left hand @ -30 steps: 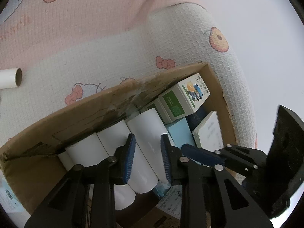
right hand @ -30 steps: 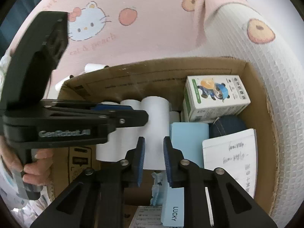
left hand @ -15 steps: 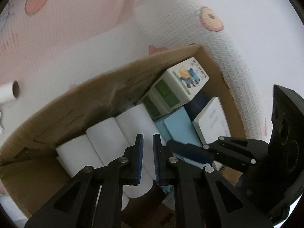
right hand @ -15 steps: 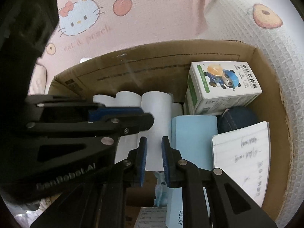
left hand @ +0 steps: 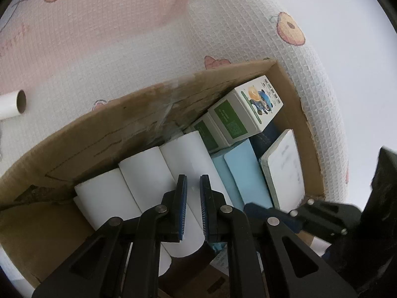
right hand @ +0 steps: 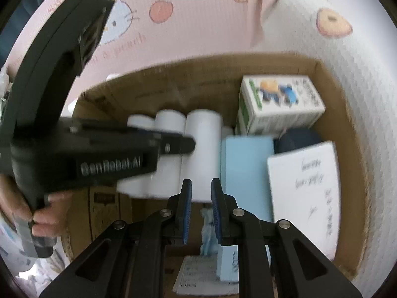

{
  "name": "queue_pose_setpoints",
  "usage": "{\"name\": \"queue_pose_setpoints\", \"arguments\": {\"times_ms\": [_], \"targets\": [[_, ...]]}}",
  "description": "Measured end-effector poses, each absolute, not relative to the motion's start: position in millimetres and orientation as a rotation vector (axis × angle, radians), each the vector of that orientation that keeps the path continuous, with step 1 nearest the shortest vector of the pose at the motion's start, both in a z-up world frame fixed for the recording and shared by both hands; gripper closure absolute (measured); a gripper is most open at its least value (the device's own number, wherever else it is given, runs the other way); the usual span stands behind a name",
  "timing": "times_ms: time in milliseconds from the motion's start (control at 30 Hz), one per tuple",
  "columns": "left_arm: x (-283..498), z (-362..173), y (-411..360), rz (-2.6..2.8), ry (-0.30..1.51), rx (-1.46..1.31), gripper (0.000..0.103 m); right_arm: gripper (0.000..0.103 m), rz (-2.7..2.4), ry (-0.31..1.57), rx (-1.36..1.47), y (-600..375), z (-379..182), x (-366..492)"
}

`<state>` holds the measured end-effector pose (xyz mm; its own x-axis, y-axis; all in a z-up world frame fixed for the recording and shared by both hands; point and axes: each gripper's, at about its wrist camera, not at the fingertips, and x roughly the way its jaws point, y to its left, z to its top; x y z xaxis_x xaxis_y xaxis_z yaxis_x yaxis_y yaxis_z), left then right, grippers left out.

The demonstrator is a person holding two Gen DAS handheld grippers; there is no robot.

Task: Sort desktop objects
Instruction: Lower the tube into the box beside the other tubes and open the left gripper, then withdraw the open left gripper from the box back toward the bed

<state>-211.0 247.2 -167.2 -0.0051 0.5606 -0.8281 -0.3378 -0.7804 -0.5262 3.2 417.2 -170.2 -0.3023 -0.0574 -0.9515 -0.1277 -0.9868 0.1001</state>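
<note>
A cardboard box point(left hand: 104, 136) point(right hand: 330, 89) on a pink and white blanket holds three white rolls point(left hand: 183, 159) point(right hand: 201, 146), a green and white carton point(left hand: 248, 109) point(right hand: 280, 104), a light blue box point(left hand: 245, 173) point(right hand: 245, 171), a dark blue item point(right hand: 297, 136) and a white notebook point(left hand: 285, 171) point(right hand: 305, 191). My left gripper point(left hand: 192, 198) hovers above the rolls, its jaws a narrow gap apart with nothing between them. My right gripper point(right hand: 200, 206) hovers over the box's near side, jaws also nearly closed and empty. Each gripper shows in the other's view point(left hand: 322, 213) point(right hand: 173, 146).
One more white roll point(left hand: 12, 104) lies on the blanket outside the box, to the left. A printed paper slip point(right hand: 196, 273) and a pale blue packet point(right hand: 208, 228) lie at the box's near end. The blanket's folded edge point(left hand: 310, 79) rises right of the box.
The left gripper's jaws narrowed from wider open a second ago. Both grippers shifted slightly over the box; the right view is now blurred by motion.
</note>
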Motion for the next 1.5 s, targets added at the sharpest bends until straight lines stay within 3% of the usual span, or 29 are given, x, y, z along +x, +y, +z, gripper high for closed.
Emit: {"name": "queue_pose_setpoints", "arguments": {"times_ms": [433,533,700,933,1033,1300,1500], "targets": [[-205,-166,253,1.887,-0.277,-1.674,0.091,0.090,2.386,0.185,-1.918,421,-197,8],[-207,-163,255,1.886,-0.273,-1.674,0.091,0.090,2.361,0.247,-1.920,433,-200,5],[-197,-145,243,1.953,-0.304,-1.556,0.091,0.090,2.363,0.227,-1.916,441,-203,13],[-179,-133,238,1.978,-0.080,-1.572,0.091,0.090,2.444,0.178,-1.870,433,-187,28],[-182,-133,235,1.952,-0.103,-1.582,0.091,0.090,2.471,0.240,-1.891,432,-187,31],[-169,-136,241,1.994,0.054,-1.671,0.091,0.090,2.443,0.298,-1.979,433,-213,31],[-169,-142,239,1.988,0.054,-1.699,0.091,0.090,2.426,0.345,-1.888,452,-216,31]]}}
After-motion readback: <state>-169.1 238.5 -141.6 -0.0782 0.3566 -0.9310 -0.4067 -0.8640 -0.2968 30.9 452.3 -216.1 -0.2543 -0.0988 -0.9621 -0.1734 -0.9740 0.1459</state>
